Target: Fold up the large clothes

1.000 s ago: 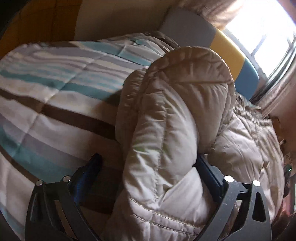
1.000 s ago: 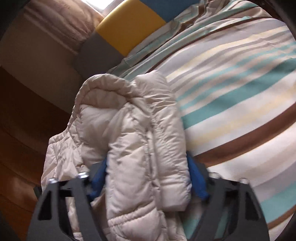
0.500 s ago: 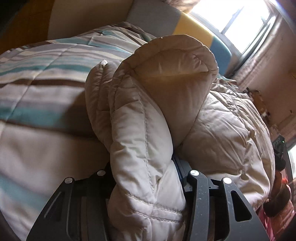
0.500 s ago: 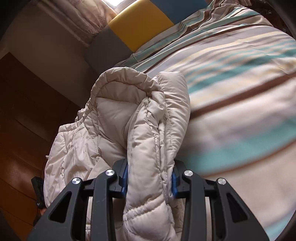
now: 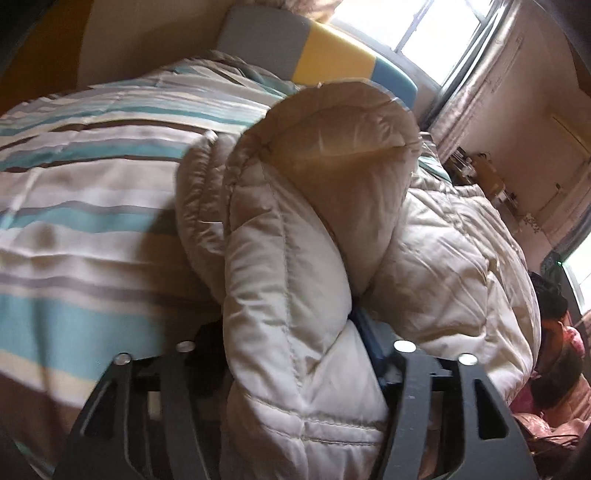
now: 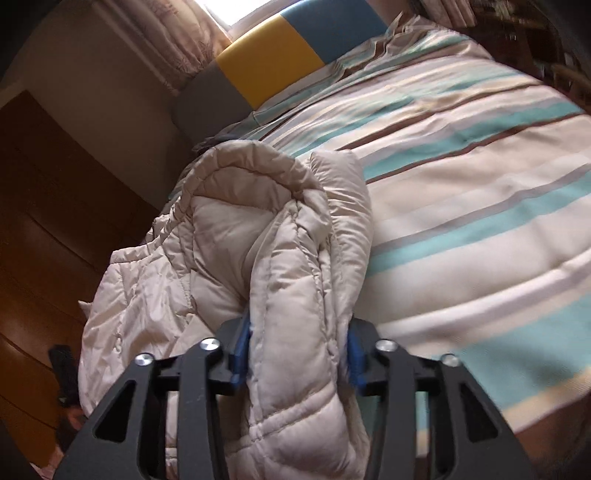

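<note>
A puffy beige quilted jacket [image 5: 317, 206] hangs bunched over the striped bed. A thick fold of it runs between the fingers of my left gripper [image 5: 291, 332]; the right blue pad [image 5: 369, 339] touches the padding, and the left pad is hidden in shadow. In the right wrist view another fold of the jacket [image 6: 280, 236] sits in my right gripper [image 6: 297, 332], with both blue pads [image 6: 240, 343] against it. Both grippers' jaws are opening, and the fabric still fills each gap.
A striped teal, brown and cream duvet [image 6: 461, 177] covers the bed. A grey, yellow and blue headboard [image 5: 325, 55] stands at its far end under a bright window [image 5: 436, 33]. Dark wooden floor [image 6: 44, 221] lies beside the bed. Cluttered items [image 5: 554, 362] sit by the right edge.
Both grippers carried the jacket sideways across the bed. Their jaws squeezed narrower on the padded folds, then widened again. The left view swung toward the window.
</note>
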The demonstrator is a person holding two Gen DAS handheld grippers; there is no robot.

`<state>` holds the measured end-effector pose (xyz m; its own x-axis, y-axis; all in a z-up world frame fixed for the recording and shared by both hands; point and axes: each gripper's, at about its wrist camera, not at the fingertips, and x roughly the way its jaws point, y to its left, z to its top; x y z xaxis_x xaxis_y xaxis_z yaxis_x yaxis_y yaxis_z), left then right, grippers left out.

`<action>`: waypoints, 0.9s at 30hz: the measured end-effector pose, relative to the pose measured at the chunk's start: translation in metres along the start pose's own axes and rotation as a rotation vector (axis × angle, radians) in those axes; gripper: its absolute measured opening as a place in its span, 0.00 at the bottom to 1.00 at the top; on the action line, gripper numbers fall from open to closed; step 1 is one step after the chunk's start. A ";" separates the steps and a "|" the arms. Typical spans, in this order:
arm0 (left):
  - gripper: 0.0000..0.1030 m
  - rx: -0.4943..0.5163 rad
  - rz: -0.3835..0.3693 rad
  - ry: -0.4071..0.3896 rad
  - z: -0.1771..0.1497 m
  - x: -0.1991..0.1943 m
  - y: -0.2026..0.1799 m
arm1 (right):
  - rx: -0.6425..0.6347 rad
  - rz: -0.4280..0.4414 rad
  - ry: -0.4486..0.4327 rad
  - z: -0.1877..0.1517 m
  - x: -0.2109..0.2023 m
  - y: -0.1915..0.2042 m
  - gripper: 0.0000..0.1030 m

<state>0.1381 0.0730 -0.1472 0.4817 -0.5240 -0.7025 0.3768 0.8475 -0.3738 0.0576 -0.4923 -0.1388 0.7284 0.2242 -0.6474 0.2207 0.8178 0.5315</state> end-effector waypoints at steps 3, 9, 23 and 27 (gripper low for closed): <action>0.78 -0.019 0.033 -0.046 0.006 -0.016 0.004 | -0.023 -0.047 -0.089 0.015 -0.009 0.012 0.69; 0.90 -0.017 0.096 -0.163 0.038 -0.042 0.005 | -0.111 -0.079 -0.107 0.028 -0.008 0.039 0.81; 0.47 -0.073 0.090 0.003 0.057 0.038 -0.012 | -0.376 -0.282 0.043 0.005 0.068 0.076 0.27; 0.22 -0.053 0.123 -0.094 0.058 0.016 -0.019 | -0.425 -0.317 -0.048 0.007 0.052 0.082 0.12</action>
<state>0.1843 0.0435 -0.1166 0.5943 -0.4198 -0.6860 0.2696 0.9076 -0.3218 0.1177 -0.4168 -0.1248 0.6994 -0.0852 -0.7096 0.1595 0.9864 0.0388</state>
